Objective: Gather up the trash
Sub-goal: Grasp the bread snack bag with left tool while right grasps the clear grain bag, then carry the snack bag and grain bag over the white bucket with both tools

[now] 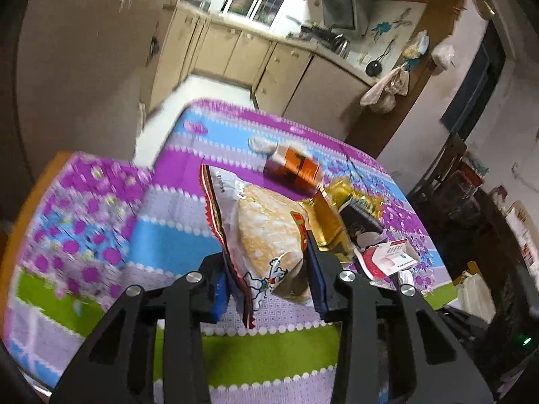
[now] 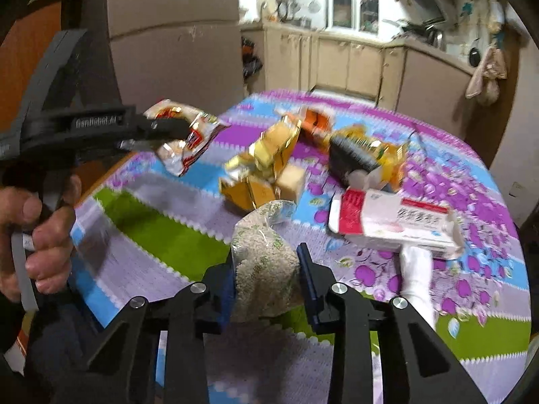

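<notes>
Left tongs (image 1: 269,269): pinching a snack wrapper (image 1: 259,225), blue pads pressed on both its sides; wrapper white with a red serrated edge, a golden cake picture and a cartoon dog, lifted clear of the tablecloth (image 1: 175,235).
Left tongs, seen from the right wrist: up at the left, tips clamped on the same crinkled wrapper (image 2: 183,138) above the table edge; a hand (image 2: 37,235) wrapped around the grip below.
Right tongs (image 2: 266,276): closed on a clear packet of pale grains (image 2: 262,256), packet upright between the pads, top flaring out past the tips.
Ahead of the right tongs: gold foil packaging (image 2: 262,165), crumpled, just beyond the grain packet; an orange box (image 2: 315,123) further back, blurred.
Ahead and right of the right tongs: a black box (image 2: 350,155) lying on gold foil; nearer, a white and red carton (image 2: 390,229) with an open flap, resting over a white tube-shaped item (image 2: 416,272).
Ahead of the left tongs: the orange box (image 1: 296,165) beyond the wrapper; to the right the gold foil (image 1: 328,219), black box (image 1: 358,219) and carton (image 1: 387,256) close together.
Surface: tablecloth striped purple, blue, green and lilac with flower prints.
Background: beige kitchen cabinets (image 1: 235,50) and a window, well behind everything.
</notes>
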Demonstrator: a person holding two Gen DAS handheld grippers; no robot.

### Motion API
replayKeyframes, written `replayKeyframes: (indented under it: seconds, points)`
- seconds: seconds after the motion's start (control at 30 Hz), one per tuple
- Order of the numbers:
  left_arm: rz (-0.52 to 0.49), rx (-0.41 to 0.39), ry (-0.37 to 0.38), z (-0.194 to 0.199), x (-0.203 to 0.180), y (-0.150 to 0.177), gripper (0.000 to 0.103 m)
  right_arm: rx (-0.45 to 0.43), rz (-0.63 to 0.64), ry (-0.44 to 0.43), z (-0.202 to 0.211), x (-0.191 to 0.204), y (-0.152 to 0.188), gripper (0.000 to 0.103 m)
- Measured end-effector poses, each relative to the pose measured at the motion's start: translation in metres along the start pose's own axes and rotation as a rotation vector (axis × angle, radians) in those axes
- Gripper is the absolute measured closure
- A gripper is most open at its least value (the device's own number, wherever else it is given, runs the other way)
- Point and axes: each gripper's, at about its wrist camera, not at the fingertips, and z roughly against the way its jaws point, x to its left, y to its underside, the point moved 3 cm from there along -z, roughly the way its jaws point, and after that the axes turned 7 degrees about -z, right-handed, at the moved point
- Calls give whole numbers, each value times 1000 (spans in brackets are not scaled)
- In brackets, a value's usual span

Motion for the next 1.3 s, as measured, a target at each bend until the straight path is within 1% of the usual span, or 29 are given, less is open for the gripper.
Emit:
replayKeyframes:
  seconds: [0.07, 0.13, 0.23, 0.37, 0.47, 0.6, 0.9, 1.1, 1.3]
  points:
    - [-52, -38, -50, 16, -12, -5, 67, -70, -30, 24, 21, 0, -5, 69]
    - [-99, -73, -80, 32, -27, -10, 67, -129, -59, 54, 39, -2, -11, 69]
    - [-178, -116, -137, 51, -51, -16, 67, -234, -97, 118, 73, -8, -20, 69]
    - [-256, -167, -175, 73, -82, -18, 66, -349, -128, 198, 118, -22, -31, 68]
    - [-290, -191, -180, 86, -102, -18, 66, -397, -145, 234, 144, -30, -37, 68]
    - [-323, -222, -182, 101, -123, -17, 66, -432, -153, 255, 167, -36, -43, 68]
    - [-333, -246, -164, 122, -143, -21, 66, -456, -165, 278, 199, -43, -38, 68]
    - [-352, -244, -137, 118, -162, -26, 66, -456, -176, 306, 216, -47, -36, 68]
    - [-397, -236, -70, 104, -202, -30, 66, -458, -205, 370, 240, -70, -31, 68]
